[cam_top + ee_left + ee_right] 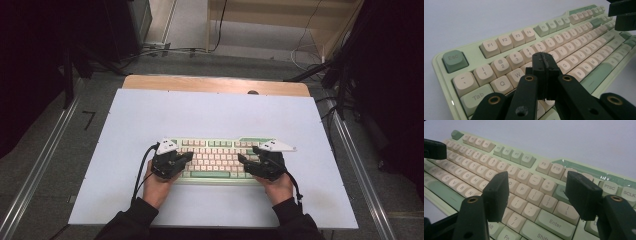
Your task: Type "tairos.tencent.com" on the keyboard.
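A pale green keyboard (220,157) with cream and green keys lies on the white table top (210,110). My left gripper (189,156) hovers over its left end, jaws shut with nothing between them; in the left gripper view the closed tips (544,65) sit above the keyboard (506,50) near the letter rows. My right gripper (242,159) is over the right end. In the right gripper view its jaws stand open, empty, and my right gripper (537,192) is above the keyboard (524,160) around the punctuation keys and Enter.
The white top rests on a wooden table (215,84) whose far edge shows. Grey floor, metal rails (40,165) and cables (300,50) surround it. Black cables (141,165) trail from the grippers toward the near edge. The other gripper's black tip (622,12) shows at top right.
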The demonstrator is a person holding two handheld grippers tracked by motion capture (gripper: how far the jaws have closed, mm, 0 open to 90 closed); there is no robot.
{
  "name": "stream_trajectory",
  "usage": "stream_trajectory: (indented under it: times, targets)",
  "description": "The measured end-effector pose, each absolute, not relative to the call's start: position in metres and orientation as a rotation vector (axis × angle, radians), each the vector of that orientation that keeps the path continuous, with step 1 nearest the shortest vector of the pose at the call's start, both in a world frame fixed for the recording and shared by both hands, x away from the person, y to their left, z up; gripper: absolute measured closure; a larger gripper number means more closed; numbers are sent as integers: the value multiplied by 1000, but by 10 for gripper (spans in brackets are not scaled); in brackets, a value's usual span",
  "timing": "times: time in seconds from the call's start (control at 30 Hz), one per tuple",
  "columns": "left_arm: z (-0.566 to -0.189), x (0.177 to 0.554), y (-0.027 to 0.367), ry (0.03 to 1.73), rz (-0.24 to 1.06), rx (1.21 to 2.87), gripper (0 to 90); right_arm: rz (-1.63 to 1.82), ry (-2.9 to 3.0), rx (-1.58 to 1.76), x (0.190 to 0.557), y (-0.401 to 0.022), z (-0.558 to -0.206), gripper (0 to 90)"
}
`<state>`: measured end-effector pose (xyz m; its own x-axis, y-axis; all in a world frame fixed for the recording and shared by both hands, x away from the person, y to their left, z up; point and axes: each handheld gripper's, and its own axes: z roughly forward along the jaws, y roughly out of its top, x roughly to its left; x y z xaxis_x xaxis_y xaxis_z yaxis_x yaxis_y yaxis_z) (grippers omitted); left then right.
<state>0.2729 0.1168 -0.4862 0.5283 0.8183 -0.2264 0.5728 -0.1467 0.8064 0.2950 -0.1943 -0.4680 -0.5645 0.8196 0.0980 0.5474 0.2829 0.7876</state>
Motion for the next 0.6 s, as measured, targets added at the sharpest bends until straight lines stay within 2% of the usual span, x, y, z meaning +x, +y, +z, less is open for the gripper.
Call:
stream_trajectory:
  times: [0.6]
  targets:
    - [-486,275,113,1142,326,1840,900,1162,2223,1255,293,-198,-468,340]
